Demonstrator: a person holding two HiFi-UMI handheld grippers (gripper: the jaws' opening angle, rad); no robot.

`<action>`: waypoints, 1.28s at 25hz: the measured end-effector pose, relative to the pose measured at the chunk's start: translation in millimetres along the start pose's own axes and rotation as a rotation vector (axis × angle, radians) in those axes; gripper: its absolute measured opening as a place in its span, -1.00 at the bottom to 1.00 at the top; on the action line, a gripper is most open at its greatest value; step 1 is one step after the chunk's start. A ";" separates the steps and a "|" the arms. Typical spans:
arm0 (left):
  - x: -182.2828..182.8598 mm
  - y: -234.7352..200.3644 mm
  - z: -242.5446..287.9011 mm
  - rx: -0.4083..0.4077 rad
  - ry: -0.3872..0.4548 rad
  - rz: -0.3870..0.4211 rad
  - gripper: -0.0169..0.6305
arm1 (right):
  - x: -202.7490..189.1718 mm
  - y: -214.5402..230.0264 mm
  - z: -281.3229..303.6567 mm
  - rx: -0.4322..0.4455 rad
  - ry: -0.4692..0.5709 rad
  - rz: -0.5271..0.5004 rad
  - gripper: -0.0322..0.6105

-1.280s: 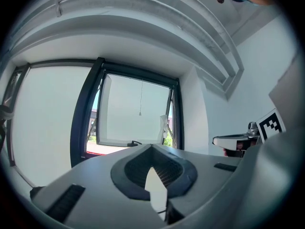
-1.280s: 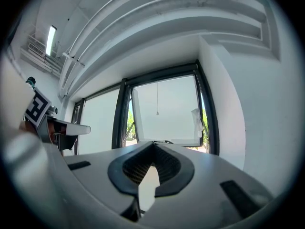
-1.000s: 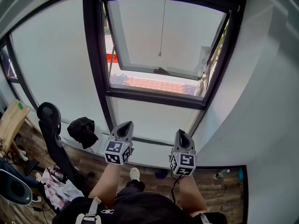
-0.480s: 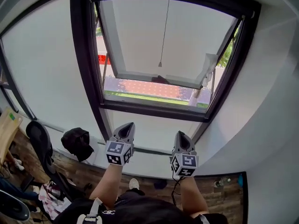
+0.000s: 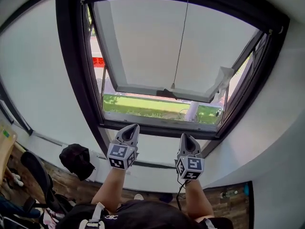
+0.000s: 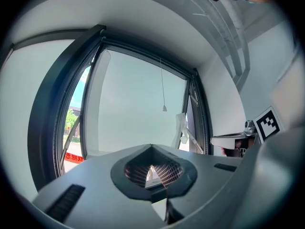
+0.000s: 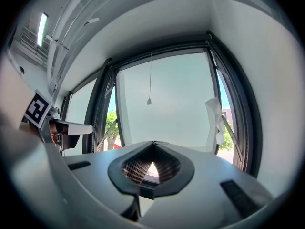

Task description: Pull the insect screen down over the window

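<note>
A dark-framed window (image 5: pixel 90 94) fills the head view, its glass sash (image 5: pixel 143 46) swung outward. A thin pull cord (image 5: pixel 180 42) hangs from the top rail and ends in a small knob (image 5: pixel 172 86). No screen mesh shows over the opening. My left gripper (image 5: pixel 129 130) and right gripper (image 5: pixel 187 140) are side by side below the sill, both shut and empty, well short of the knob. The left gripper view shows the knob (image 6: pixel 164 108) straight beyond the shut gripper (image 6: pixel 151 147). The right gripper view shows the knob (image 7: pixel 149 101) above the shut gripper (image 7: pixel 153 143).
A white rag (image 5: pixel 223 75) hangs at the sash's right corner. A black bag (image 5: pixel 76 159) lies on the low ledge at left, with a black office chair (image 5: pixel 33 173) beside it. A bottle (image 5: pixel 228 193) lies on the wooden floor by the right wall.
The head view has tilted upward, so the window looks larger and the cord's knob sits lower and more to the right. Both grippers stay shut, side by side.
</note>
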State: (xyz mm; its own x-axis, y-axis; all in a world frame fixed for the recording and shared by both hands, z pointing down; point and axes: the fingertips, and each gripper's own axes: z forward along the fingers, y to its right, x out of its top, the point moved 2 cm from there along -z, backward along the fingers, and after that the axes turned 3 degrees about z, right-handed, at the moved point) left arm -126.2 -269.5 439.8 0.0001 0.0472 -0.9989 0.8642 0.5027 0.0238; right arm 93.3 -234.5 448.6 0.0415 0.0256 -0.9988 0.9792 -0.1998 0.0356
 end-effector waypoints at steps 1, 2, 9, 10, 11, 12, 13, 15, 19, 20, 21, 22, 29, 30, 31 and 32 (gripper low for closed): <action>0.1 -6.5 8.0 -0.005 -0.001 0.002 -0.92 | 1.1 0.2 10.3 0.000 0.000 -0.004 -0.89; 0.3 -12.7 15.4 -0.009 -0.001 0.003 -0.92 | 2.5 0.5 19.6 0.000 0.002 -0.007 -0.89; 3.2 -37.7 57.1 -0.033 -0.012 0.038 -0.92 | 9.0 14.7 54.4 -0.018 0.015 -0.035 -0.89; 4.6 -38.3 61.4 -0.034 -0.013 0.051 -0.92 | 9.4 19.4 56.9 -0.021 0.016 -0.038 -0.89; 6.1 -38.8 65.2 -0.034 -0.013 0.068 -0.92 | 10.3 24.5 59.2 -0.025 0.019 -0.040 -0.89; 7.9 -39.0 68.4 -0.031 -0.014 0.088 -0.92 | 11.6 29.6 61.1 -0.027 0.020 -0.043 -0.89; 10.8 -39.4 71.3 -0.026 -0.013 0.113 -0.92 | 13.8 34.4 62.7 -0.026 0.021 -0.048 -0.89; 21.3 -43.1 76.0 -0.010 -0.005 0.168 -0.92 | 21.1 42.5 65.5 -0.019 0.029 -0.072 -0.89; 56.8 -57.0 83.3 0.033 0.021 0.313 -0.92 | 44.8 62.4 66.6 -0.016 0.052 -0.201 -0.89; 69.0 -61.0 84.9 0.045 0.029 0.378 -0.92 | 53.8 68.4 66.5 -0.018 0.064 -0.248 -0.89; 82.5 -64.9 86.2 0.059 0.035 0.453 -0.92 | 64.4 75.1 66.3 -0.020 0.079 -0.297 -0.89; 96.7 -68.4 87.0 0.072 0.040 0.529 -0.92 | 77.0 82.2 65.7 -0.024 0.095 -0.342 -0.89; 196.0 -91.6 82.8 0.168 0.091 0.881 -0.92 | 183.2 130.1 58.8 -0.100 0.208 -0.564 -0.89; 208.7 -95.4 81.9 0.186 0.091 0.924 -0.92 | 196.1 134.7 58.7 -0.109 0.221 -0.592 -0.89; 220.8 -99.0 81.2 0.203 0.089 0.965 -0.92 | 207.4 139.4 58.5 -0.119 0.226 -0.629 -0.89; 233.0 -101.9 80.8 0.218 0.087 1.005 -0.92 | 218.0 143.7 58.4 -0.131 0.227 -0.671 -0.89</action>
State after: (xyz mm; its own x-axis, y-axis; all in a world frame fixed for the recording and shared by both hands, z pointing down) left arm -173.6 -379.5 201.3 0.7437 0.4254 -0.5156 0.5581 0.0295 0.8293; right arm 231.4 -314.8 234.0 -0.5514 0.3074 -0.7756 0.8232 0.0495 -0.5656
